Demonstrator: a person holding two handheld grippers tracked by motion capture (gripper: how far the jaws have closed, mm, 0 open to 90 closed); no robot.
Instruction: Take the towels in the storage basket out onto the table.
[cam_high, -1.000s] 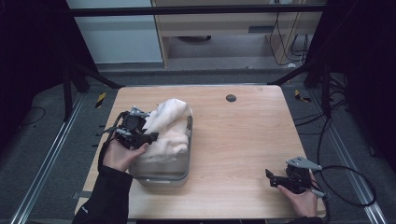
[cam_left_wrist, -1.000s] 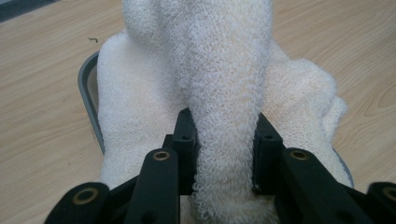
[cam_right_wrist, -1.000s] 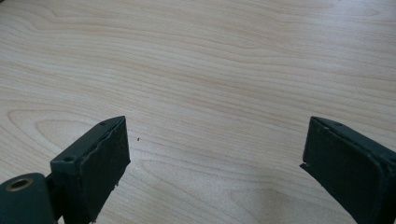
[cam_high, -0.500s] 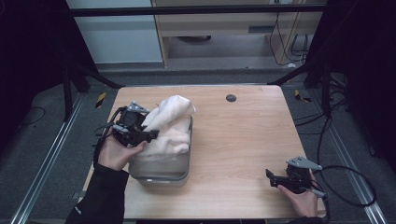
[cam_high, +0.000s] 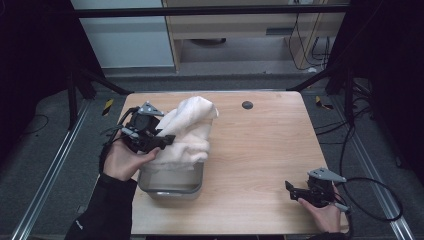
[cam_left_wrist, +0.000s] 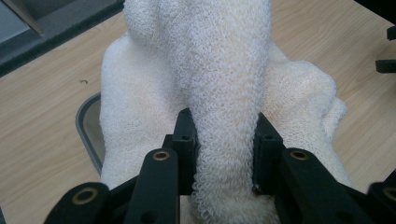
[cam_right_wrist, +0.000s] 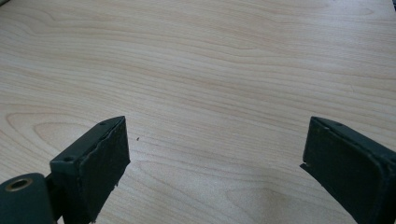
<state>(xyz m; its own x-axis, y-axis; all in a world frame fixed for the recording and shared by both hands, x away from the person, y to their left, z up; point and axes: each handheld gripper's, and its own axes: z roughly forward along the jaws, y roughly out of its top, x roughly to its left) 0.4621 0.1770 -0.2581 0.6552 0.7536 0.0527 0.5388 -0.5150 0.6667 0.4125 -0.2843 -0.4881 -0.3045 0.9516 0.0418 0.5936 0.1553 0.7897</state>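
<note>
Left gripper (cam_high: 167, 141) has lifted the towel (cam_high: 192, 127) higher above the pan (cam_high: 172, 187)

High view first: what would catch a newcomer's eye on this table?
A fluffy white terry-cloth towel stands out, bunched over a shallow grey metal tray at the left of the pale wooden table. The left hand-held gripper is clamped on a thick fold of it. Near the table's front right corner, the right hand-held gripper rests with its jaws wide apart over bare wood.

The towel (cam_left_wrist: 224, 93) is cream-white (looped weave); the tray (cam_high: 172, 182) grey metal; the counter (cam_high: 260, 150) pale wood-grain.
</note>
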